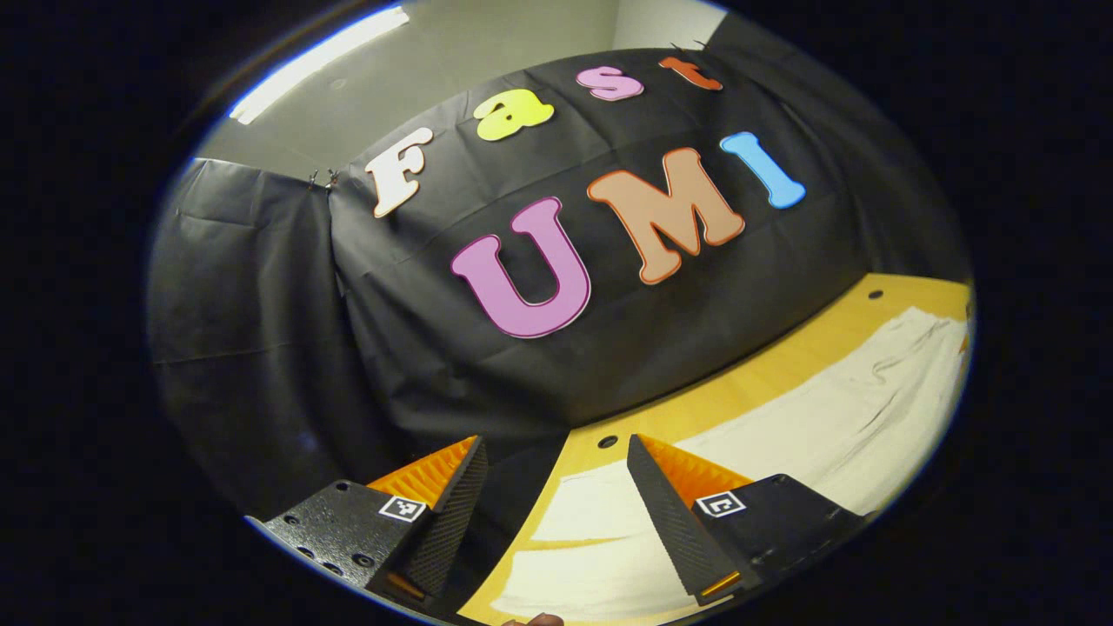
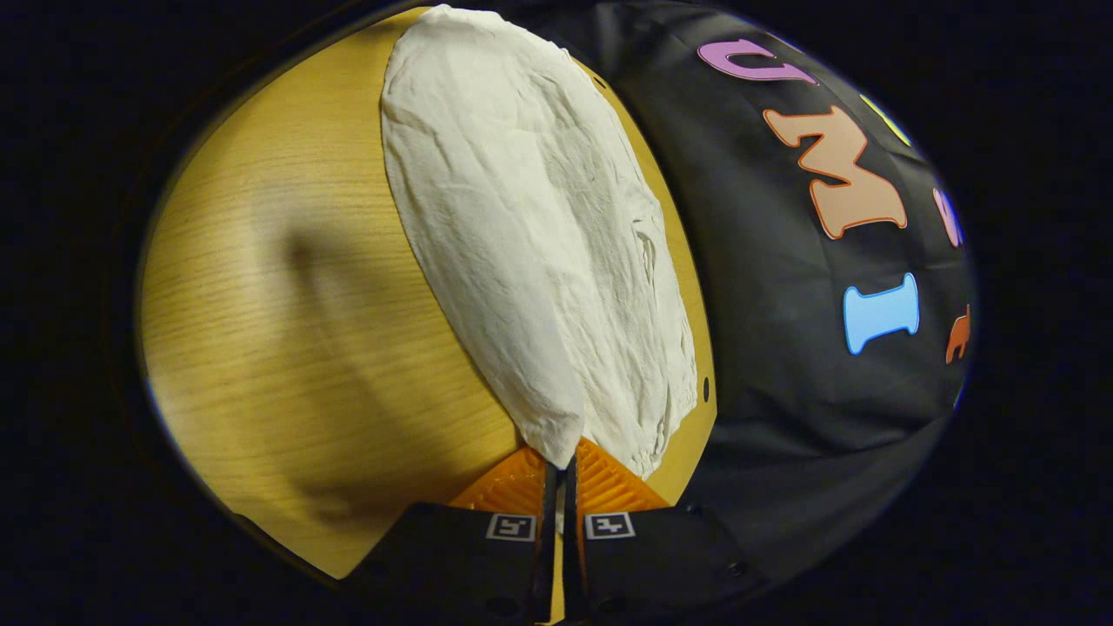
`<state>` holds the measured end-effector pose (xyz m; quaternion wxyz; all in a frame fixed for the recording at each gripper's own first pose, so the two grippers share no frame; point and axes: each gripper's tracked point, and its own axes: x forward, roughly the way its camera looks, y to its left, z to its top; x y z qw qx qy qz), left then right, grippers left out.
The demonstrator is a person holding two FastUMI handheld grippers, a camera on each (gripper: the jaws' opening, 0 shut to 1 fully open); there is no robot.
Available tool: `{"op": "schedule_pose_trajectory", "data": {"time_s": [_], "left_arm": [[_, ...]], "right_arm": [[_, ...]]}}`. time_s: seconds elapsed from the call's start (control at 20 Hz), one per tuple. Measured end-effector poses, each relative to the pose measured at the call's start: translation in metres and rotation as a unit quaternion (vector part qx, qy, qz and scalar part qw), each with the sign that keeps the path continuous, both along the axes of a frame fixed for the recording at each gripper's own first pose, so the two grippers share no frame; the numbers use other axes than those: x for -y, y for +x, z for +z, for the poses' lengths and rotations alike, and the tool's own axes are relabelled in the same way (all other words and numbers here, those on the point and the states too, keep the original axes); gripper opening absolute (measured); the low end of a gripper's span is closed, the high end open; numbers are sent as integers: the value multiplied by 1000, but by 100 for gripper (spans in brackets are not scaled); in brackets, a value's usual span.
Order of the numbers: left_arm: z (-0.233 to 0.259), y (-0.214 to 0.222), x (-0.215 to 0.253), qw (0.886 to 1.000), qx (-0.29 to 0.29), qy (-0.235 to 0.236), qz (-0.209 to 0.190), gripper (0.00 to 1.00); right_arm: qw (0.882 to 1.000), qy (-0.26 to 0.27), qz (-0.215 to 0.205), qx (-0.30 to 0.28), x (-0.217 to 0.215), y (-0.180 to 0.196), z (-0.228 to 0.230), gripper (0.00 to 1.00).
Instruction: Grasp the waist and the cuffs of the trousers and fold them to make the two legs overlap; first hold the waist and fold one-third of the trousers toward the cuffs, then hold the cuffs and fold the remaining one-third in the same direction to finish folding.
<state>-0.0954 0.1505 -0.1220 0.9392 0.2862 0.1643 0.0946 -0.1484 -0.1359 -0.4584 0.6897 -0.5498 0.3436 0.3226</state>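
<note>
Two grippers: we're pinching the near edge of the trousers (image 2: 539,243) with the right gripper (image 2: 561,474), fingers pressed together on the cloth. The left gripper (image 1: 552,513) is hanging spread above the table (image 1: 783,365), holding nothing. Trousers lying flat along the table's far side; we're judging them light, limp, wrinkle-prone, so grip hems.

Trousers (image 2: 530,226): off-white, thin wrinkled fabric, spread lengthwise on the wooden table along its far edge beside the booth wall. One end is drawn to a narrow point. In the left gripper view the trousers (image 1: 835,409) lie flat.
</note>
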Motion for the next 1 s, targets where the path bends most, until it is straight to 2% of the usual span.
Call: {"op": "schedule_pose_trajectory", "data": {"time_s": [0.05, 0.1, 0.25, 0.45, 0.55, 0.6, 0.65, 0.75, 0.8, 0.85, 1.0], "left_arm": [[-9, -7, -10, 1000, -19, 13, 3, 96], [-18, -16, -20, 999, -36, 27, 5, 96], [-38, -38, -42, 996, -75, 57, 6, 96], [-70, -62, -54, 987, -134, 87, -22, 96], [-96, -78, -58, 979, -172, 104, -39, 96], [-106, -84, -60, 974, -189, 113, -49, 96], [-117, -90, -61, 969, -205, 124, -59, 96], [-139, -105, -69, 958, -239, 144, -71, 96], [-148, -111, -74, 953, -253, 148, -75, 97], [-157, -118, -78, 949, -267, 149, -76, 96], [-171, -122, -87, 939, -298, 151, -79, 97]], "right_arm": [[1000, 2, -6, -2, 0, 0, 1, 3], [1000, 4, -12, -4, 1, 1, 0, 6], [1000, 3, -11, -5, 0, 2, 1, 6], [1000, 1, -13, -4, 0, 1, 1, 6], [1000, 2, -15, -2, 1, 1, 1, 3], [1000, 2, -16, 0, 0, 1, 1, 6], [1000, 1, -16, 1, 0, 1, 1, 3], [1000, 0, -18, 4, 1, 1, 1, 6], [1000, -1, -18, 5, 0, 1, 1, 3], [1000, -1, -17, 6, -1, 2, 1, 6], [1000, -4, -16, 10, 0, 1, 1, 6]]}}
